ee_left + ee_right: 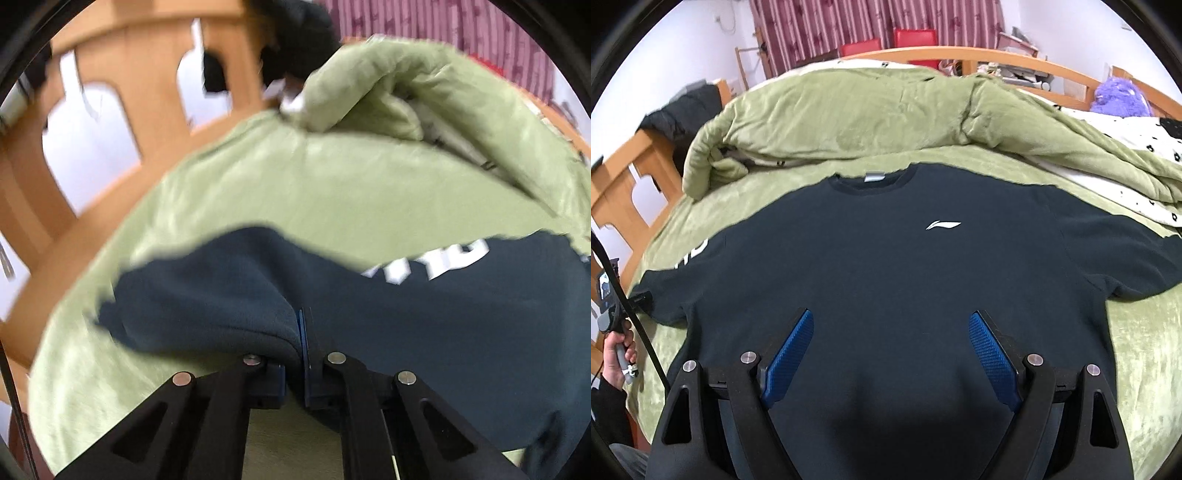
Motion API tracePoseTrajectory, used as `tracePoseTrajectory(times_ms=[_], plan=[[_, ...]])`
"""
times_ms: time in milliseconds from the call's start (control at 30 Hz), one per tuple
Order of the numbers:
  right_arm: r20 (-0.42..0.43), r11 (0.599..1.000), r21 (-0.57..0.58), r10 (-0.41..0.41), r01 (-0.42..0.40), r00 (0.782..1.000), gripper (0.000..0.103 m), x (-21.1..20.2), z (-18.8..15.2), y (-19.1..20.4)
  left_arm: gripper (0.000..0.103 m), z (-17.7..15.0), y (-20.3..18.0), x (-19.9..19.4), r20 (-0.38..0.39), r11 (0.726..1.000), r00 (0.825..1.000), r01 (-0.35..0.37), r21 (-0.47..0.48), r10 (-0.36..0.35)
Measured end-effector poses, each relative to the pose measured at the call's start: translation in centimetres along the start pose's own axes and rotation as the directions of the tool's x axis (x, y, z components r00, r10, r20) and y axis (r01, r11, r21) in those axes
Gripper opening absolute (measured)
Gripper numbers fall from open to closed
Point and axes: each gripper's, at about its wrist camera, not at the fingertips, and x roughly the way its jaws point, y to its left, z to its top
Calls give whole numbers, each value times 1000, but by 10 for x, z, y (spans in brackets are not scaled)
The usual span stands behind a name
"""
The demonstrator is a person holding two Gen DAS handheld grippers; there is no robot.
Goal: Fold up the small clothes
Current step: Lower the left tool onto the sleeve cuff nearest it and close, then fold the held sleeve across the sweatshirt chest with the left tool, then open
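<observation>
1. Dark navy short-sleeved T-shirt (pixel 886 266) lies spread flat, front up, on a green plush bedspread (pixel 1137 350); collar far, hem near, white swoosh logo (pixel 943 225) on the chest, grey neck label (pixel 874 176) at the collar.
2. Right gripper (pixel 891 354) hovers over the lower middle of the shirt, blue textured pads (pixel 790 358) wide apart, nothing between them; cannot tell if the tips touch the cloth.
3. Left gripper (pixel 301 354) has its fingers pressed together, clamped on a fold of the navy fabric (pixel 221 295) at the shirt's left sleeve; cloth is pulled up into a ridge at the pads. Left view is motion-blurred.
4. White lettering (pixel 443 262) on the sleeve shows to the right of the left gripper, partly readable only.
5. In the right view the left gripper's handle (pixel 613 314) and the person's hand (pixel 618 360) sit at the far left edge, just beside the left sleeve end.
6. Bunched green quilt (pixel 849 122) with white dotted lining lies just beyond the collar, across the far side of the bed.
7. Wooden bed frame (pixel 624 192) runs along the left and far side.
8. Black garment (pixel 687 107) heaped at far left on the frame.
9. Purple plush toy (pixel 1119 96) far right; maroon curtains (pixel 871 26) and red chairs (pixel 916 40) behind the bed.
</observation>
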Motion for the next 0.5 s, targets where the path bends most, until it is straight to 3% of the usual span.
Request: tracePoseTrajectory(times_ms=[233, 500], plan=[[49, 996, 65, 60, -63, 997, 86, -26, 3, -37, 6, 42, -70, -94, 122, 993, 991, 50, 104, -62], [102, 994, 62, 87, -94, 991, 86, -54, 4, -66, 6, 48, -185, -167, 198, 962, 970, 84, 259, -138]])
